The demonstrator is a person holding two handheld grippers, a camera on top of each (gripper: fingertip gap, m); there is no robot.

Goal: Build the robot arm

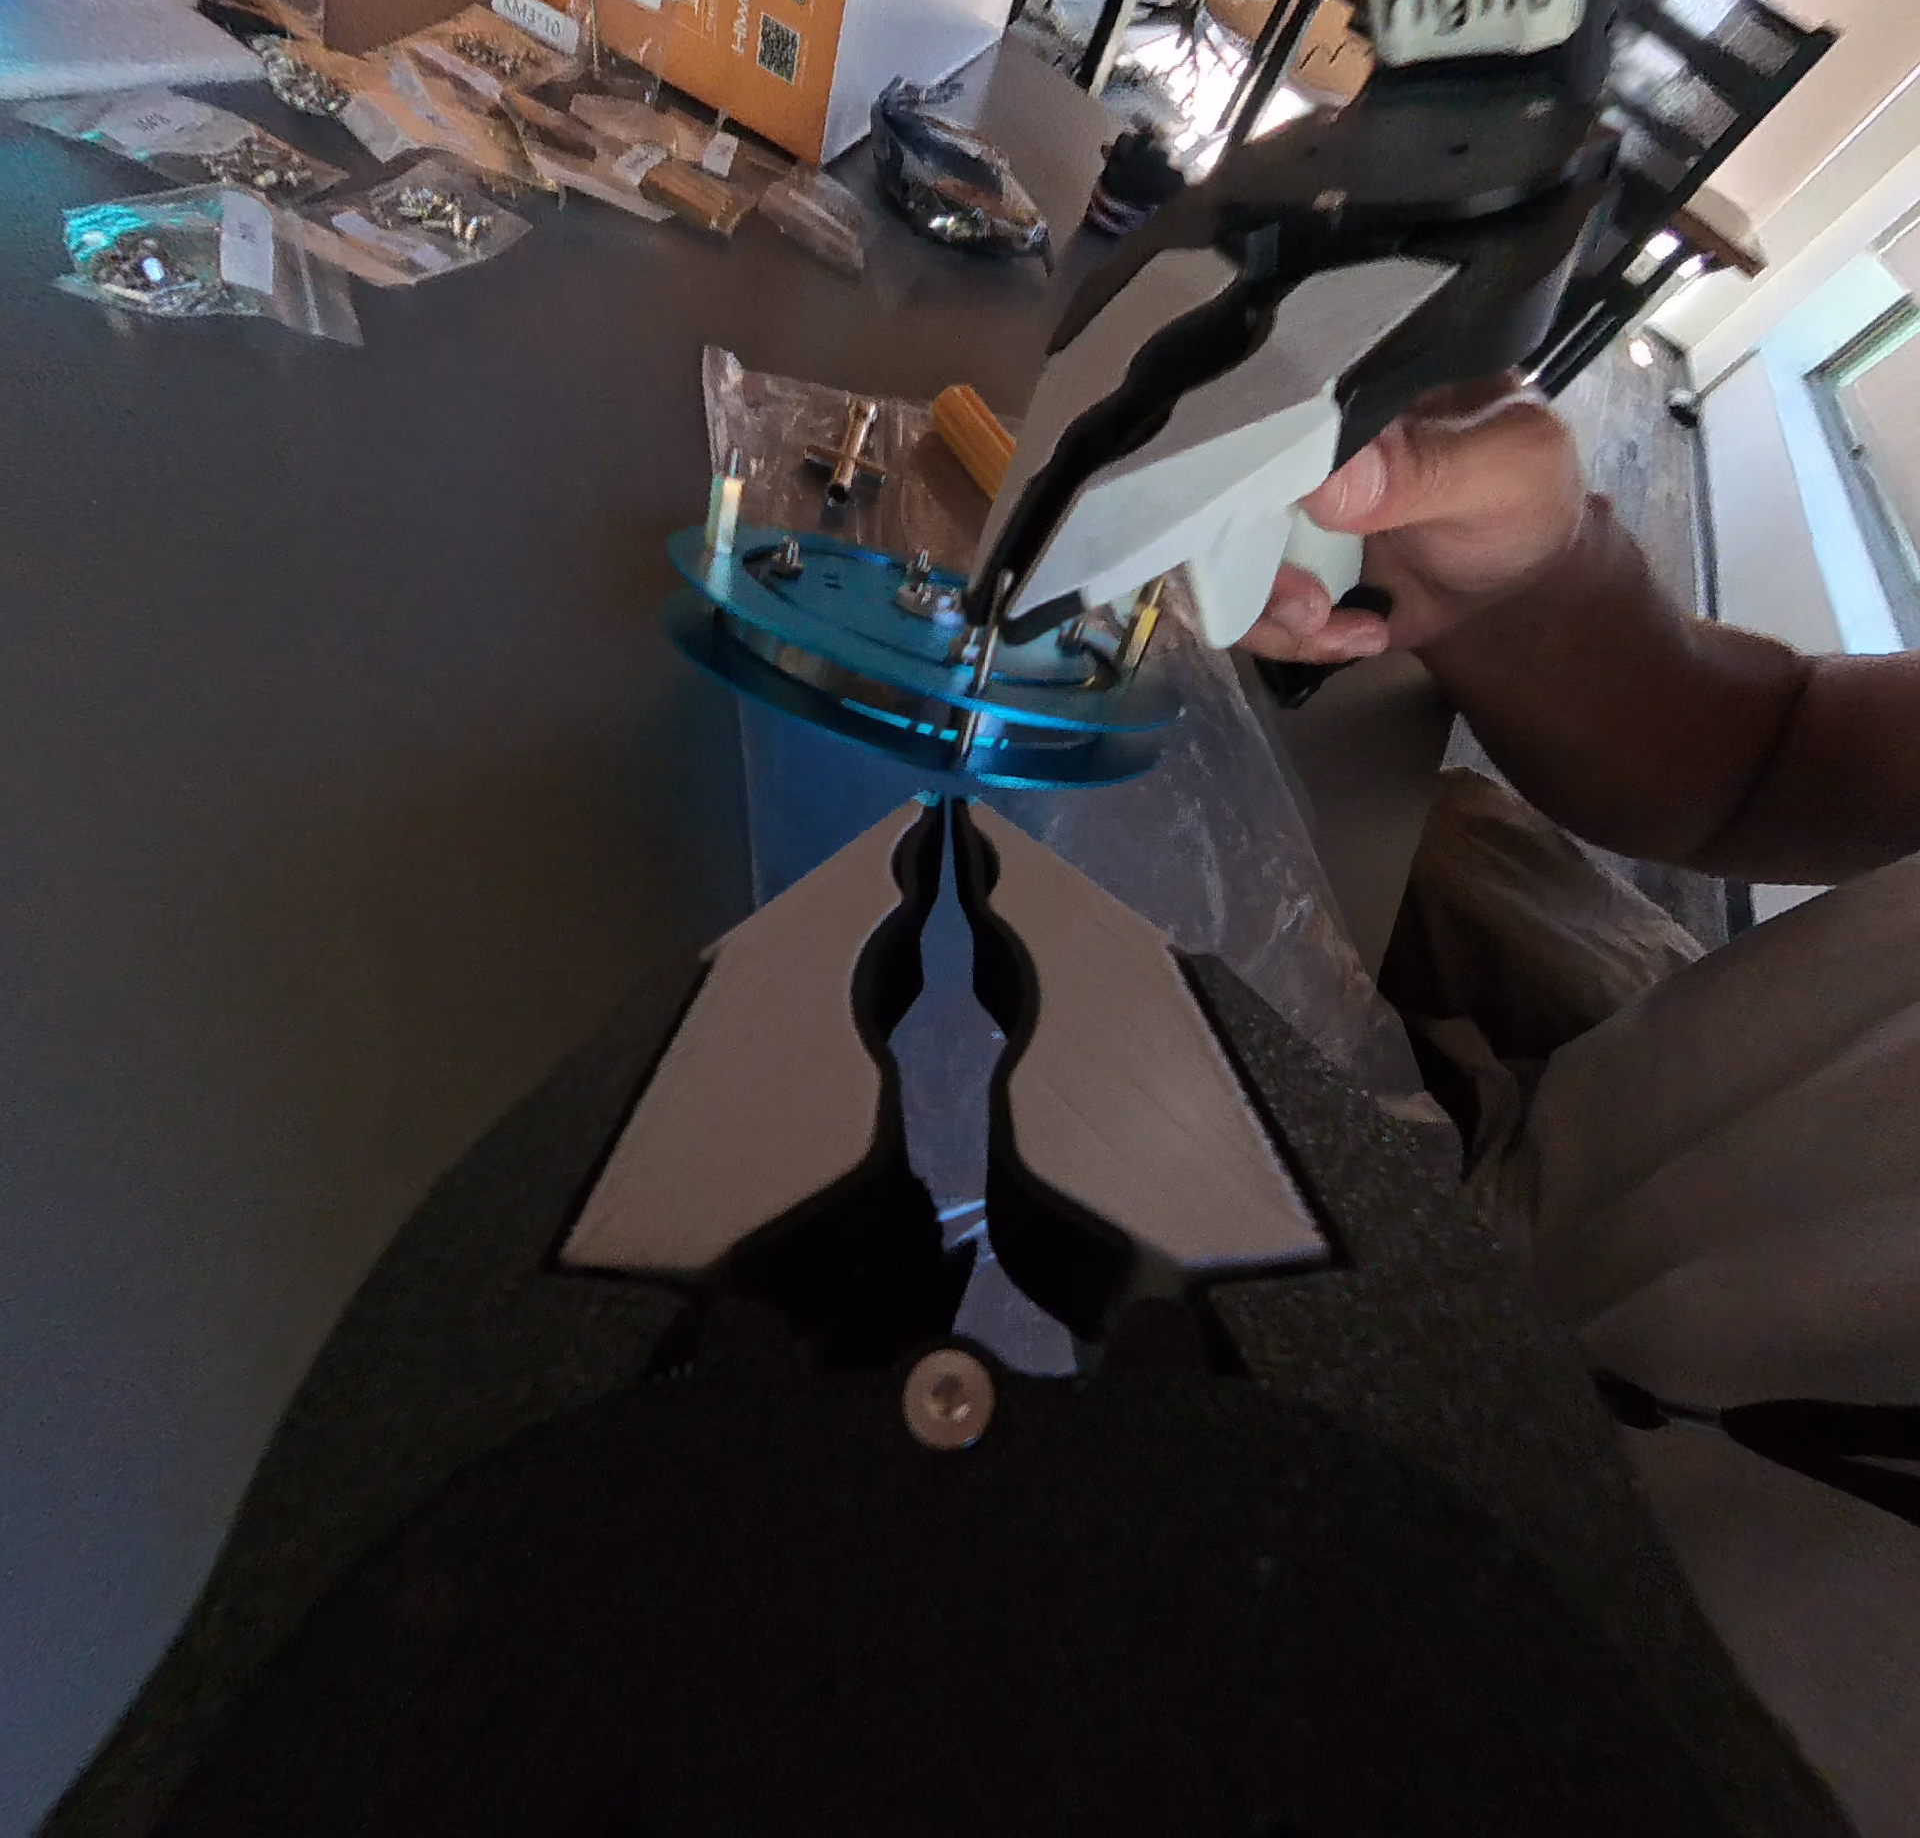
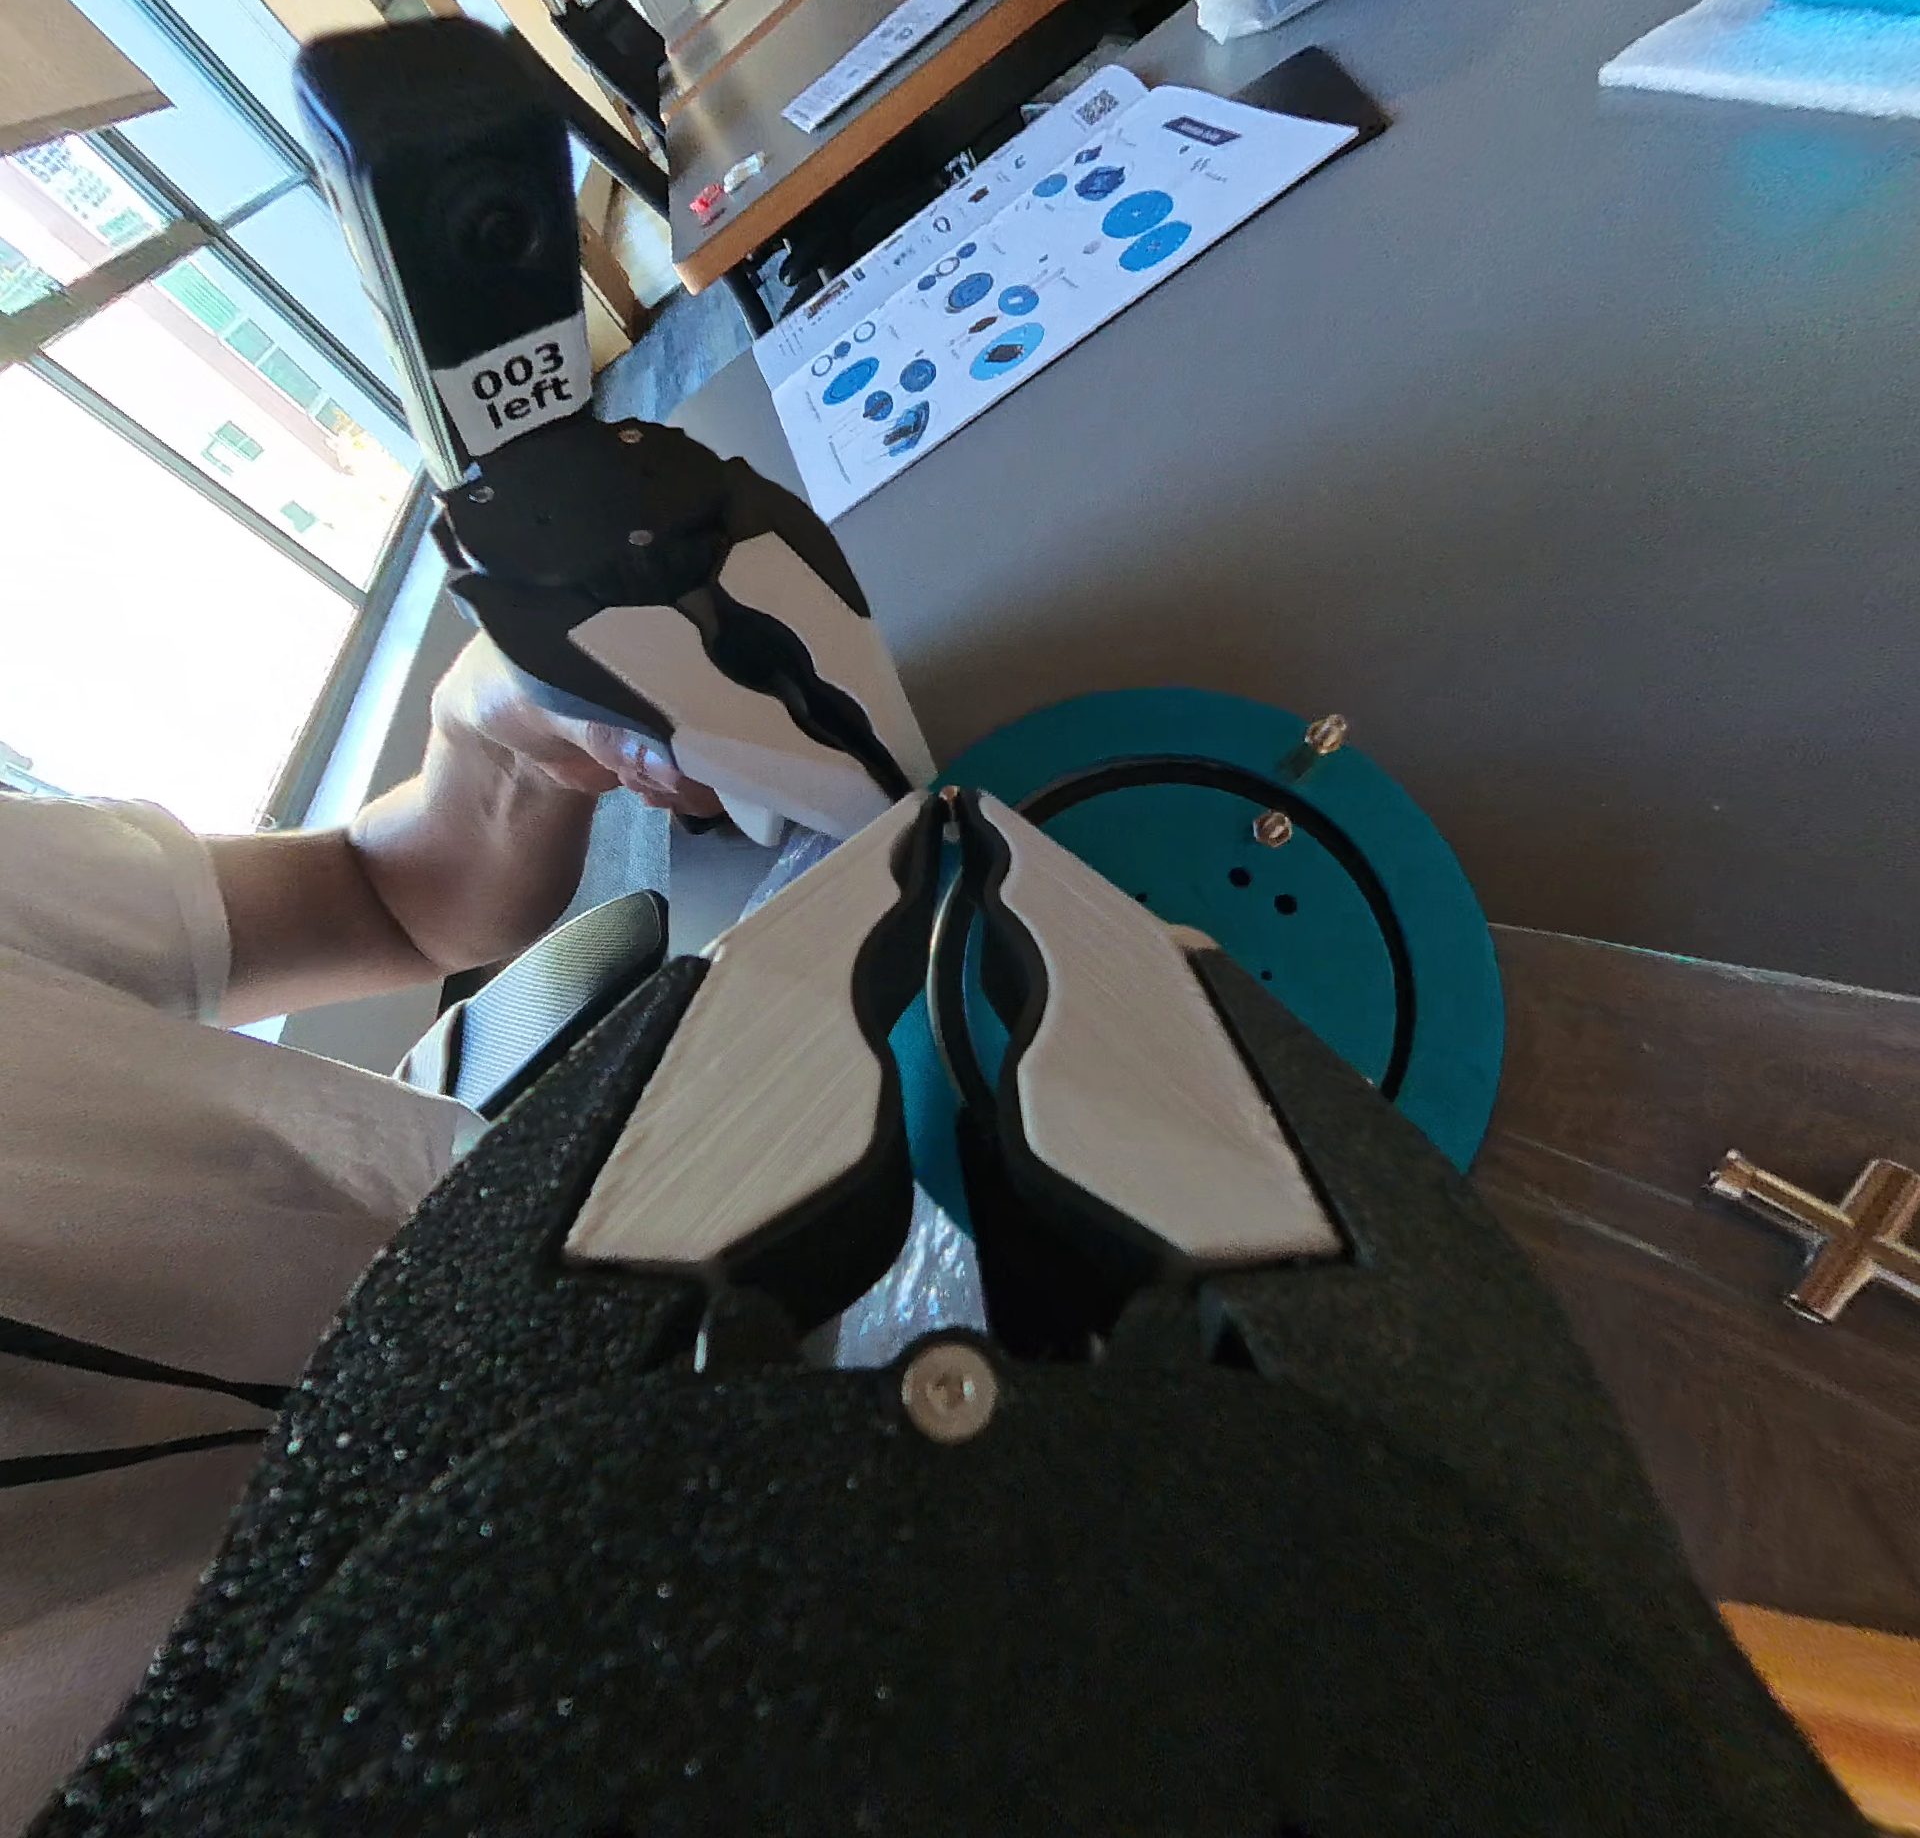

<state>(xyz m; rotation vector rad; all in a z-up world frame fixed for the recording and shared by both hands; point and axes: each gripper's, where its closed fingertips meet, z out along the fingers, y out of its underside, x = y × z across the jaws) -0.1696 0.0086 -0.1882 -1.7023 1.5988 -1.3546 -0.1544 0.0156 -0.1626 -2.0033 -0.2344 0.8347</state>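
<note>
A round assembly of two stacked blue discs (image 1: 831,635) with a ring between them lies on the dark table, also in the right wrist view (image 2: 1299,915). My left gripper (image 1: 940,801) is shut on the near rim of the lower disc; it also shows in the right wrist view (image 2: 914,780). My right gripper (image 2: 948,803) is shut on the top of a thin metal standoff (image 1: 975,676) that stands upright on the discs. The right gripper (image 1: 987,612) comes down from the upper right in the left wrist view. Other standoffs (image 2: 1325,734) stand on the discs.
A metal cross wrench (image 1: 852,453) and an orange-handled tool (image 1: 971,438) lie on a clear plastic bag (image 1: 1195,853) beyond the discs. Bags of screws (image 1: 260,162) and an orange box (image 1: 644,12) sit farther back. An illustrated sheet (image 2: 1039,271) lies on the table. My two grippers' fingertips are within a few centimetres of each other. Both grippers' tips are roughly 15 cm from the metal cross wrench (image 1: 852,453).
</note>
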